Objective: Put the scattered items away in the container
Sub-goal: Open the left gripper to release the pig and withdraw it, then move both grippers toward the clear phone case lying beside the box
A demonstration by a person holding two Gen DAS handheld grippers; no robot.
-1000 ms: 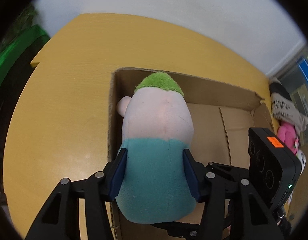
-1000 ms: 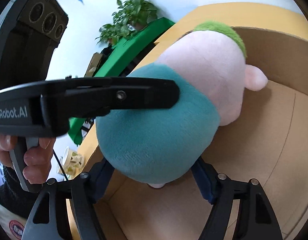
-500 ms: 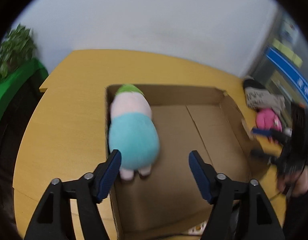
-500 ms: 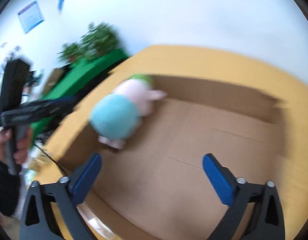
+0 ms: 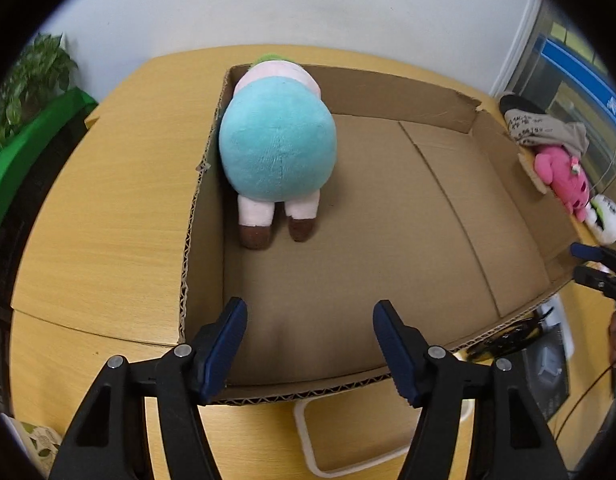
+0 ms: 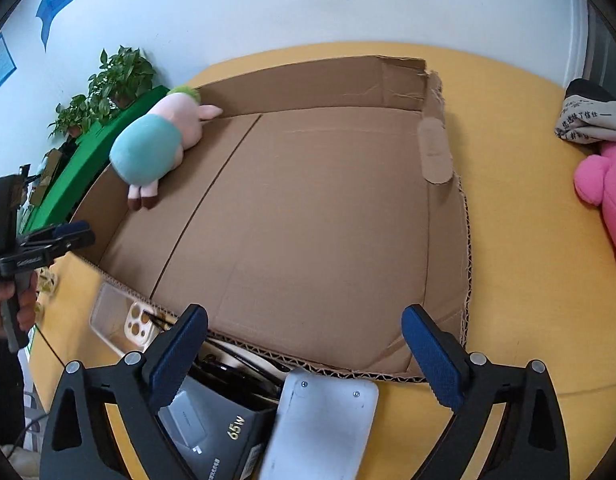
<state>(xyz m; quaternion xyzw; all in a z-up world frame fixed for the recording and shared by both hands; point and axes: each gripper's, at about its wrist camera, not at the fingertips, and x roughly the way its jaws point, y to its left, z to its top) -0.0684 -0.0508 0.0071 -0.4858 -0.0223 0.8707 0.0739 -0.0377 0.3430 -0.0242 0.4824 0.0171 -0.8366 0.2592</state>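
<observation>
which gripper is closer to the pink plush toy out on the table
Right. The right gripper hangs over the box's near edge on the side toward the pink plush toy; the left gripper is at the box's opposite end, the whole cardboard box between them.

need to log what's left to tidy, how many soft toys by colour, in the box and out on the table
teal-bodied plush, in the cardboard box: 1
pink plush, on the table beside the box: 1
white plush, next to the pink one: 1
grey printed plush, behind the pink one: 1
total: 4
</observation>
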